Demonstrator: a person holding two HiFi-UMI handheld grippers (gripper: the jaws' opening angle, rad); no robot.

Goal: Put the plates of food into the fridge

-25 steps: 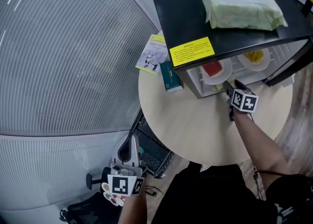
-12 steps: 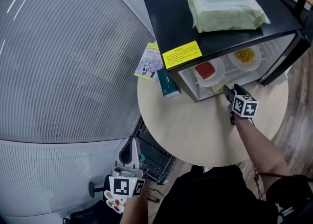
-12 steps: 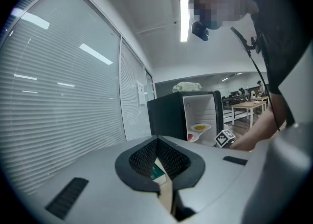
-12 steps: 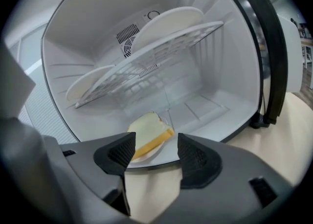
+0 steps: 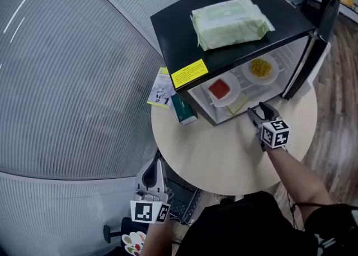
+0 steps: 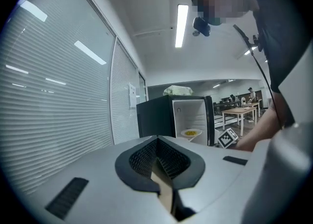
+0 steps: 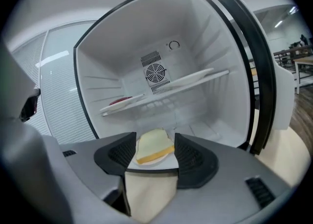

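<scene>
Head view since a second ago: backs the wide-open right claw (image 5: 254, 114) off the small white plate of yellow-topped bread (image 7: 152, 163), leaves it on the floor of the open black fridge (image 5: 179, 31), keeps the left claw (image 6: 158, 145) shut, points to loading finished.

The fridge (image 5: 179, 31) was set at the far side of the table (image 5: 224, 154), its door (image 5: 321, 28) swung open at the right. A pack of wipes (image 5: 232, 21) was laid on top of it. On the shelf (image 7: 161, 100) inside, a first plate (image 5: 235, 84) was placed left of a second plate (image 5: 274, 73); a third plate (image 7: 167, 156), with a sandwich (image 7: 153, 145) on it, was set below them. A box (image 5: 183, 109) and a leaflet (image 5: 160, 88) were laid on the table just left of the fridge. The right hand-held gripper (image 5: 256, 110) was held just before the opening, the left hand-held gripper (image 5: 155, 166) off the table's near left edge.
</scene>
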